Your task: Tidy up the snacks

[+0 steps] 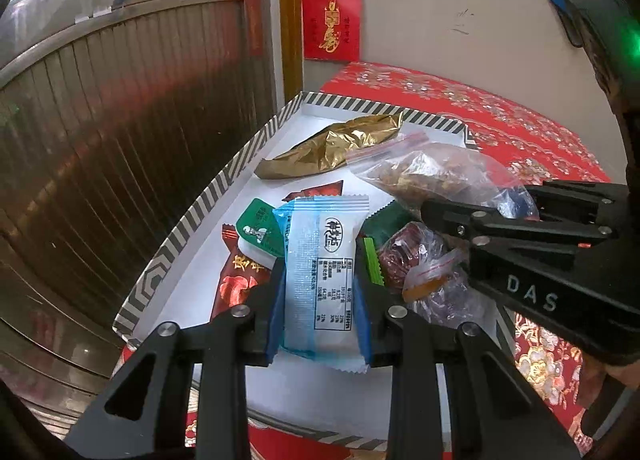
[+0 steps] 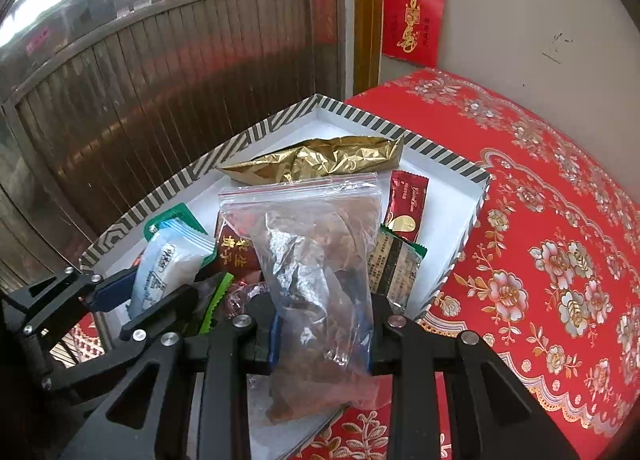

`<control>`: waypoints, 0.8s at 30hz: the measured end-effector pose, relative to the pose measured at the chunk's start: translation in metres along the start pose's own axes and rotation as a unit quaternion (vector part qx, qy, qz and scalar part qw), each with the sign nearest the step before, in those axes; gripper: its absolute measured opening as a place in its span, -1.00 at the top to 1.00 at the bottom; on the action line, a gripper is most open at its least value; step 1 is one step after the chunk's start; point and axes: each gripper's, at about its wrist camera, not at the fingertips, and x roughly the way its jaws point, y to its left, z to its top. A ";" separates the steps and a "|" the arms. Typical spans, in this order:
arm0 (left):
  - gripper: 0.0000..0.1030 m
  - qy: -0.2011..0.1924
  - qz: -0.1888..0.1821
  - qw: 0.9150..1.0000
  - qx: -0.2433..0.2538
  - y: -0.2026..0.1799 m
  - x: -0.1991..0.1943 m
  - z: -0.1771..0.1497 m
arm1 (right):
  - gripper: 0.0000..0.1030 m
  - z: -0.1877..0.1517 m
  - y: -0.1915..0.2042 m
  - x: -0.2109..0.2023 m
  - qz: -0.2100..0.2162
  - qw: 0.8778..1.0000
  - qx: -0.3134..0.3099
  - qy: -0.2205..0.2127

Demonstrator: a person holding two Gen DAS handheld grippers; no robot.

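Note:
A shallow white box (image 1: 208, 195) with a black-and-white striped rim (image 2: 256, 131) sits on a red floral tablecloth and holds several snacks. My left gripper (image 1: 320, 300) is shut on a light blue and white snack packet (image 1: 320, 260), held above the box; the packet also shows in the right wrist view (image 2: 164, 268). My right gripper (image 2: 324, 324) is shut on a clear zip bag of brown dried snacks (image 2: 312, 252), held above the box's near side. In the left wrist view the right gripper (image 1: 448, 215) reaches in from the right over the zip bag (image 1: 436, 171).
In the box lie a gold foil bag (image 2: 320, 159), dark red packets (image 2: 406, 199) (image 1: 236, 280), a green packet (image 2: 394, 268) and small clear bags (image 1: 432, 280). The red tablecloth (image 2: 540, 219) extends right. A wooden slatted door (image 1: 120, 139) and a wall with red decorations (image 1: 330, 19) stand behind.

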 end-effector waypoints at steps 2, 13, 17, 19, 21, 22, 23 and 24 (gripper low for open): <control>0.32 0.000 0.007 1.000 -0.001 -0.001 0.001 0.000 | 0.16 -0.001 0.000 -0.002 -0.003 1.000 0.001 -0.002; -0.54 -0.020 0.031 0.999 -0.021 -0.001 -0.009 -0.006 | -0.50 -0.032 -0.004 -0.060 -0.030 0.996 0.014 -0.080; -0.59 -0.048 0.020 0.998 -0.017 -0.010 -0.027 -0.009 | -0.57 -0.049 -0.011 -0.083 -0.058 0.992 0.027 -0.107; -0.59 -0.058 0.016 0.998 -0.017 -0.013 -0.036 -0.011 | -0.57 -0.058 -0.013 -0.094 -0.068 0.990 0.036 -0.118; -0.60 -0.068 0.020 0.997 -0.018 -0.017 -0.043 -0.014 | -0.60 -0.068 -0.016 -0.103 -0.079 0.987 0.044 -0.130; -0.61 -0.072 0.026 0.997 -0.019 -0.018 -0.046 -0.016 | -0.61 -0.073 -0.017 -0.107 -0.086 0.986 0.048 -0.135; -0.66 -0.077 0.032 0.996 -0.020 -0.019 -0.050 -0.019 | -0.61 -0.077 -0.017 -0.110 -0.091 0.985 0.050 -0.138; -0.69 -0.080 0.032 0.996 -0.023 -0.021 -0.055 -0.021 | -0.61 -0.082 -0.017 -0.112 -0.094 0.984 0.052 -0.143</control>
